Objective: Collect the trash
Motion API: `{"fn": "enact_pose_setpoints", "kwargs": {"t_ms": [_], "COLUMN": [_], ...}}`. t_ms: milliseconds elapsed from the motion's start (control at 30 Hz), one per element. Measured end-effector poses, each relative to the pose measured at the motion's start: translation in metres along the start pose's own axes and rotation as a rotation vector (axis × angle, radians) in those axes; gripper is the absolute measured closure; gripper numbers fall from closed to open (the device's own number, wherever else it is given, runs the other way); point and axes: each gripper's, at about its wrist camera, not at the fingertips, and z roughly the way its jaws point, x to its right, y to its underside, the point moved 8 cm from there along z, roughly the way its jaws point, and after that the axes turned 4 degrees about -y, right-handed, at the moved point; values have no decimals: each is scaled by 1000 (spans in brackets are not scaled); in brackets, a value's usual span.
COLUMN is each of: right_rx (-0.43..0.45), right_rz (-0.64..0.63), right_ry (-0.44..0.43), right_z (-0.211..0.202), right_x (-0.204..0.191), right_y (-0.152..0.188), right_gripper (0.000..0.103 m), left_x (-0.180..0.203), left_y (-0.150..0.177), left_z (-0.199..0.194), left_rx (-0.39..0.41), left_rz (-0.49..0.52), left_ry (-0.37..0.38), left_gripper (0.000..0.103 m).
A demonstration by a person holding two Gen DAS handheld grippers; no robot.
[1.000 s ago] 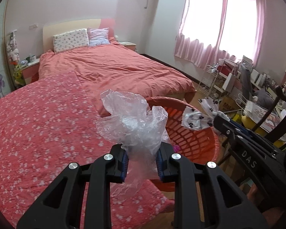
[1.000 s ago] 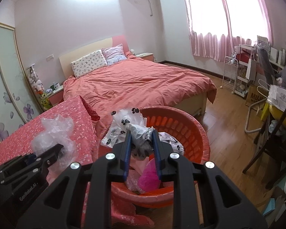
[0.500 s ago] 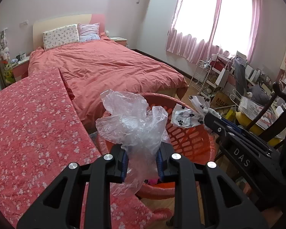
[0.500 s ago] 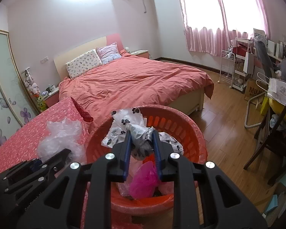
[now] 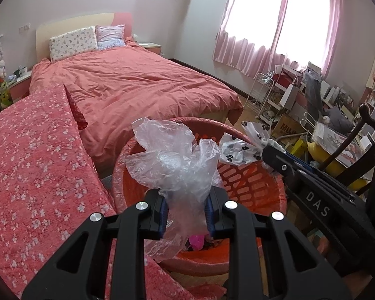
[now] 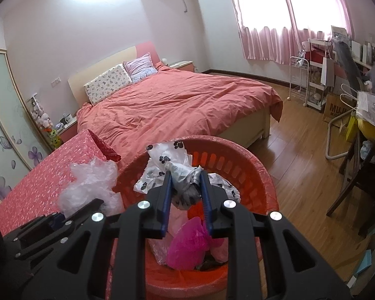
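My left gripper (image 5: 186, 206) is shut on a crumpled clear plastic bag (image 5: 172, 160) and holds it over the near rim of the round orange basket (image 5: 252, 182). My right gripper (image 6: 186, 192) is shut on a white bag with black paw prints (image 6: 167, 162) and holds it above the basket (image 6: 262, 172). The paw-print bag also shows in the left wrist view (image 5: 240, 147). The clear bag shows in the right wrist view (image 6: 92, 185). A pink bag (image 6: 187, 245) and other scraps lie inside the basket.
A table with a red flowered cloth (image 5: 32, 170) is at the left, against the basket. A bed with a salmon quilt (image 6: 177, 105) is behind. Wooden floor (image 6: 302, 160), a dark chair (image 6: 362, 175) and cluttered shelves (image 6: 320, 80) are at the right.
Both grippers moved forward and over the basket with their bags still held. The basket now sits closer and lower in both views.
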Motion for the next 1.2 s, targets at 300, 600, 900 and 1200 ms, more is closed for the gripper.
{"fn": "enact_pose_setpoints", "kwargs": {"t_ms": [300, 600, 900, 1200], "right_rx": [-21, -4, 26, 57], "right_rz": [42, 59, 54, 26], "right_ry": [-30, -29, -10, -6], "right_z": [11, 5, -16, -48], "right_x": [8, 13, 17, 10], "right_y": [1, -3, -5, -4], "right_gripper": [72, 53, 49, 45], "left_x": [0, -6, -15, -28], "left_y": [4, 5, 3, 1], "left_z": [13, 13, 0, -29], "left_rx": [-42, -54, -40, 2], "left_rz": [-21, -37, -38, -47], "left_ry": [1, -17, -40, -59], "left_gripper": [67, 50, 47, 47]}}
